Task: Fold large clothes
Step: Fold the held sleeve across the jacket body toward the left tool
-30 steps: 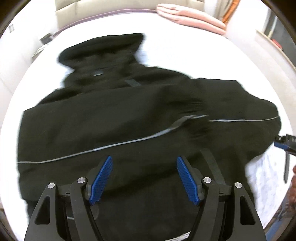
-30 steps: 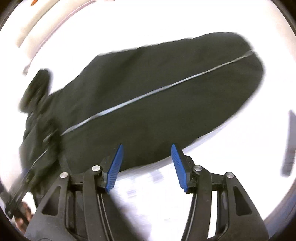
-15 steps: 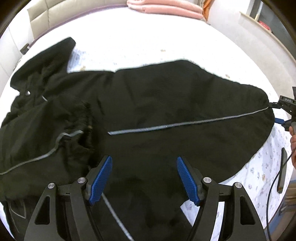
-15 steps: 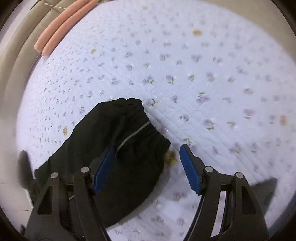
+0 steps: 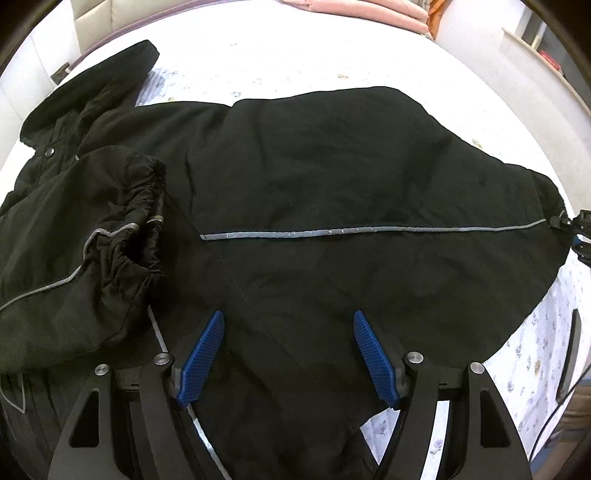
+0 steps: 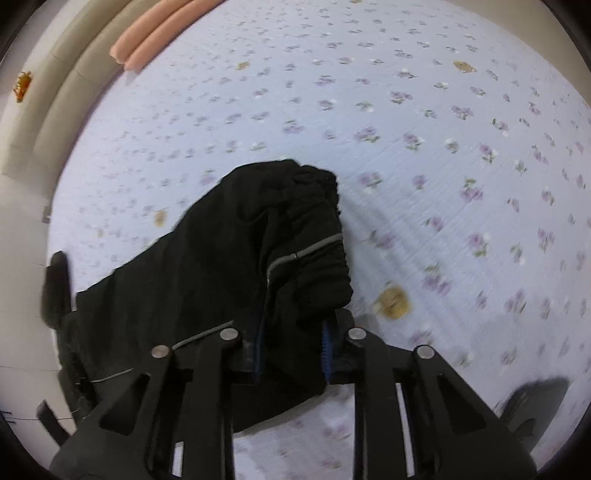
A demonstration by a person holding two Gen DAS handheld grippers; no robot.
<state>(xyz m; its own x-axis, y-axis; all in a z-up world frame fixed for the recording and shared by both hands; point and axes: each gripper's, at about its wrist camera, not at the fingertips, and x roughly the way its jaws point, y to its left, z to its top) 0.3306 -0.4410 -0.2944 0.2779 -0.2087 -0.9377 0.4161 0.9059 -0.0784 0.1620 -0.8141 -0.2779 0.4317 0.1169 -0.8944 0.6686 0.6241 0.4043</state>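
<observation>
A large black jacket [image 5: 332,177] with grey reflective piping lies spread on the bed, its hood [image 5: 96,85] at the far left. One sleeve lies folded over the body, with its gathered cuff [image 5: 144,206] at the left. My left gripper [image 5: 288,354] hovers open above the jacket's lower part, with nothing between its pads. The other sleeve stretches out to the right, where my right gripper [image 5: 576,229] meets its end. In the right wrist view the jaws of the right gripper [image 6: 291,354] are closing and pinch that sleeve's cuff [image 6: 314,236].
The bed has a white sheet [image 6: 406,110] with small purple flowers. Pink folded bedding [image 5: 369,9] lies at the far edge by a beige headboard [image 6: 55,103]. A dark flat device [image 5: 570,354] with a cable rests on the sheet at the right.
The right gripper came to the sleeve's end and its jaws closed on the cuff, which has bunched up. The left gripper first slid toward the spread sleeve, then stayed put, still open.
</observation>
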